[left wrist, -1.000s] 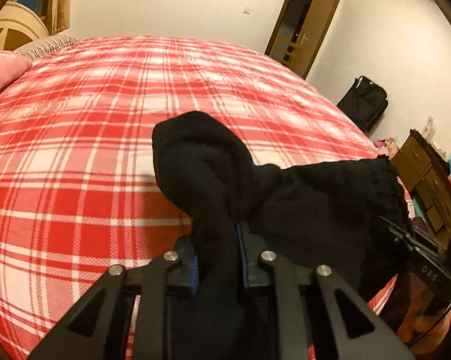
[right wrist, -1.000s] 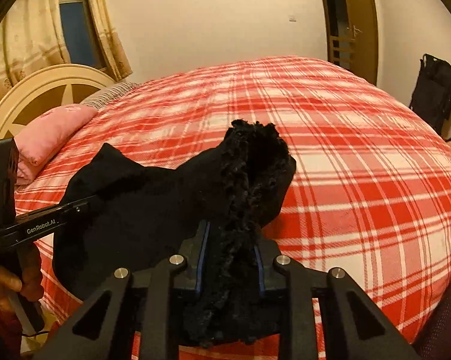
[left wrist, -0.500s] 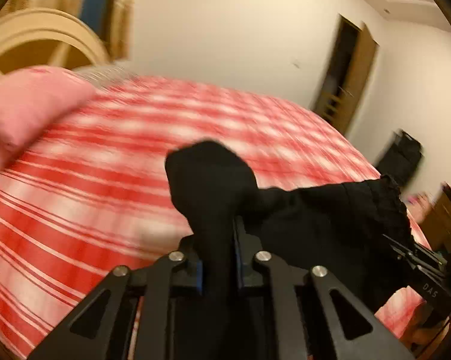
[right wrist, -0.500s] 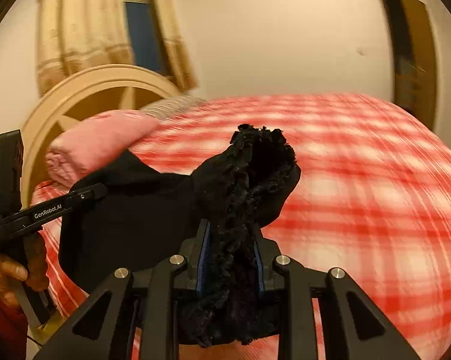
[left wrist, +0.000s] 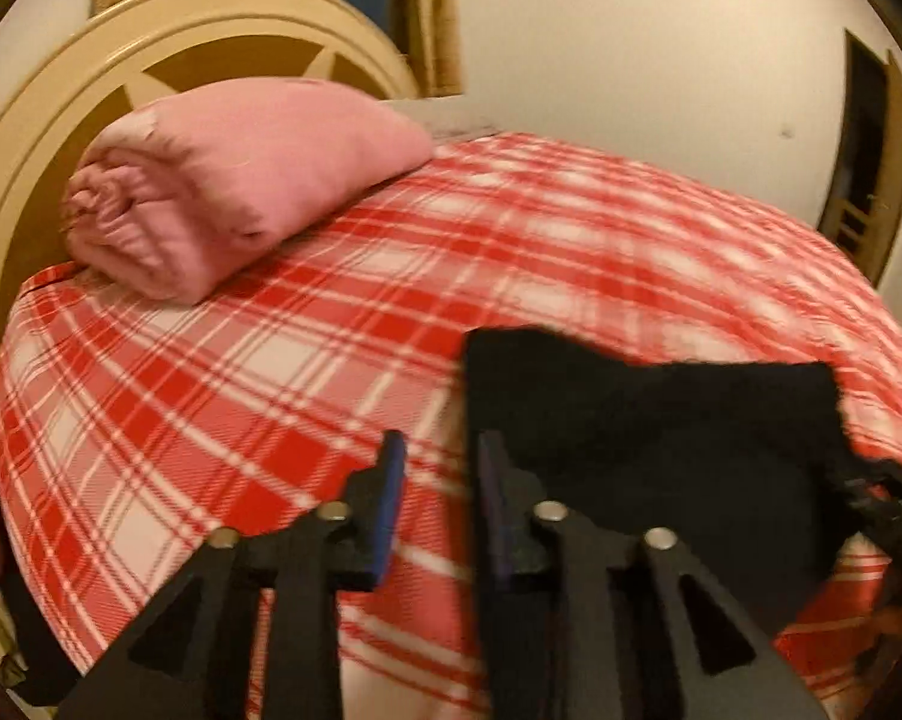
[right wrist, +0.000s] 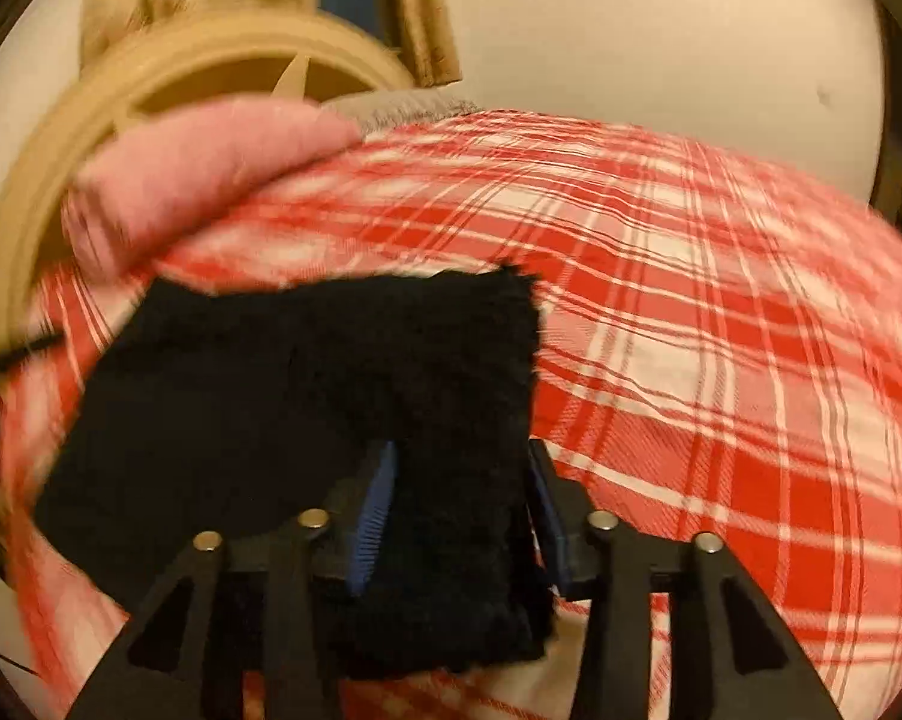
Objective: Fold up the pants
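The black pants (left wrist: 661, 420) lie folded in a flat dark patch on the red plaid bedspread (left wrist: 241, 372). My left gripper (left wrist: 439, 444) hangs just left of the pants' edge. Its jaws are opening, and between the blue pads only bedspread shows. At the right rim of that view, the right gripper (left wrist: 889, 498) sits at the pants' far corner. In the right wrist view the pants (right wrist: 307, 372) spread out to the left. My right gripper (right wrist: 460, 450) is opening, with a thick fold of the fuzzy black cloth still between its parted pads (right wrist: 379, 498).
A folded pink blanket (left wrist: 229, 180) rests against the round cream headboard (left wrist: 49, 120) at the back left. Curtains (left wrist: 427, 12) hang behind it. An open wooden door (left wrist: 871, 168) stands at the far right. Bare plaid bedspread (right wrist: 721, 330) stretches to the right of the pants.
Both grippers swung toward the headboard end of the bed and brought the pants down onto it. The left jaws have let go of the cloth. The right jaws have spread apart.
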Action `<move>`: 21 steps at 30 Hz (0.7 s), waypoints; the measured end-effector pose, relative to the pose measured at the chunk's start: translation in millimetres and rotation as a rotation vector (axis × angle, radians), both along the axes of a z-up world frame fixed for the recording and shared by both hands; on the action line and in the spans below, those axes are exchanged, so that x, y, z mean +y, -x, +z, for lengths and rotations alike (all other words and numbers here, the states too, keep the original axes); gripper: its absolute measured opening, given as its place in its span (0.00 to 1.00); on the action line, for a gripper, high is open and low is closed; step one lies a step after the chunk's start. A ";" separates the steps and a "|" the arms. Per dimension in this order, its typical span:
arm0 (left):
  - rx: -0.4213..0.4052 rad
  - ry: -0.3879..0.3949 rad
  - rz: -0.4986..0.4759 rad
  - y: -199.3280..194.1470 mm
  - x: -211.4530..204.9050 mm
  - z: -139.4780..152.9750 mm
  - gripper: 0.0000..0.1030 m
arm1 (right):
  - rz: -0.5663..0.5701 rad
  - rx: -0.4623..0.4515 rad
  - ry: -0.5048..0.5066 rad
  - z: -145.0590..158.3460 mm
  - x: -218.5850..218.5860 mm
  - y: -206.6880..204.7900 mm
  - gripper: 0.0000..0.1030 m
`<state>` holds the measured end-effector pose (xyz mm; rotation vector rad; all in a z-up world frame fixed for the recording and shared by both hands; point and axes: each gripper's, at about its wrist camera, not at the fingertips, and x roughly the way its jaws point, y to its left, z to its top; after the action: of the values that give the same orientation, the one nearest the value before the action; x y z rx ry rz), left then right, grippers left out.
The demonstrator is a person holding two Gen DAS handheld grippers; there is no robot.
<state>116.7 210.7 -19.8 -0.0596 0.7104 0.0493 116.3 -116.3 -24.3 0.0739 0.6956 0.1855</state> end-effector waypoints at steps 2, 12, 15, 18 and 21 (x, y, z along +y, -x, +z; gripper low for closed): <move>-0.013 0.022 0.011 0.5 3.2 0.6 0.33 | -0.077 -0.091 0.014 20.4 -5.8 21.3 0.46; -0.094 -0.061 -0.084 5.5 -65.0 7.4 0.47 | 0.025 -0.064 0.134 21.0 50.5 17.4 0.46; -0.023 -0.042 -0.057 0.6 -64.2 -13.1 0.47 | -0.007 0.023 0.143 -10.9 47.5 6.6 0.46; 0.022 -0.056 -0.038 0.6 -64.5 -27.7 0.47 | -0.037 0.062 0.104 -28.2 34.6 0.5 0.46; 0.045 -0.061 -0.031 0.0 -66.8 -37.6 0.50 | -0.059 0.092 0.062 -32.4 25.2 -2.5 0.52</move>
<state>116.7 143.9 -57.4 0.0107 0.7538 0.0425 118.8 -91.1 -56.7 0.0433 0.7897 0.1047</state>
